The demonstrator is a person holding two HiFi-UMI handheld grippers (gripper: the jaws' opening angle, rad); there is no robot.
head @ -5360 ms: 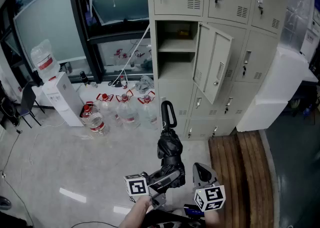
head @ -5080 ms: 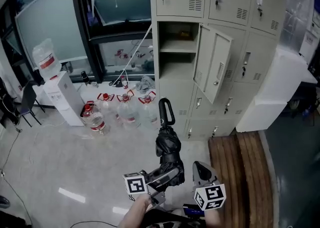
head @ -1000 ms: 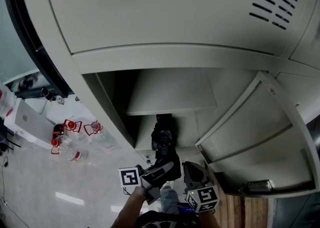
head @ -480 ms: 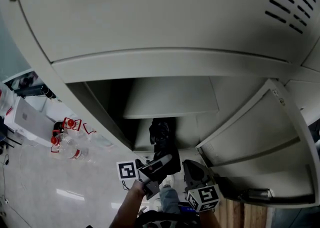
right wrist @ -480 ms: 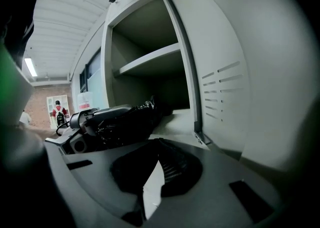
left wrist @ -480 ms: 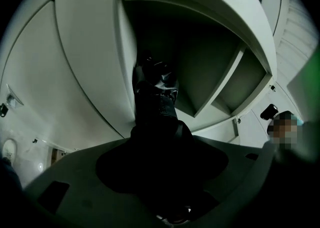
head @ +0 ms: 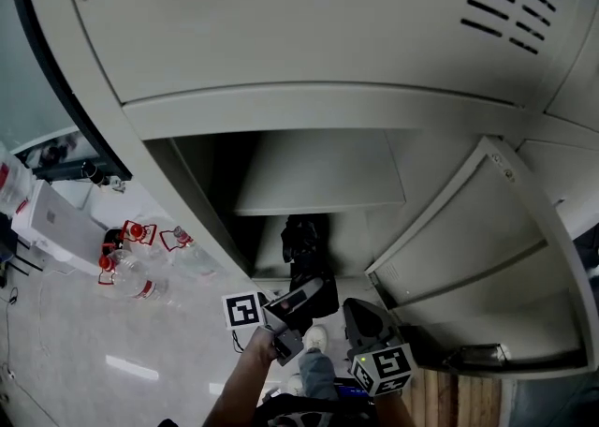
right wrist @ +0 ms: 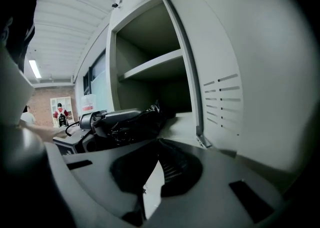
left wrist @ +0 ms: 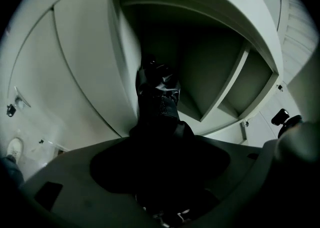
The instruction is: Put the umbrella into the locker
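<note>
The black folded umbrella (head: 301,245) points up into the open locker compartment (head: 281,182), its top end under the inner shelf (head: 323,172). My left gripper (head: 295,301) is shut on the umbrella's lower part, just outside the opening. In the left gripper view the umbrella (left wrist: 159,97) runs from the dark jaws of the left gripper (left wrist: 160,144) into the locker. My right gripper (head: 362,319) hangs lower right of it, shut and holding nothing. The right gripper view shows the left gripper (right wrist: 107,118) with the umbrella (right wrist: 145,116) at the locker mouth, beyond the right gripper (right wrist: 159,145).
The locker door (head: 468,228) stands open to the right, close to my right gripper. Shut locker doors (head: 328,13) fill the view above. Water bottles (head: 140,261) lie on the floor at left. A wooden strip (head: 440,397) shows at lower right.
Since five seconds ago I have come right up to the locker with the umbrella. In the last second its top end stays inside the opening and the left gripper shifts slightly.
</note>
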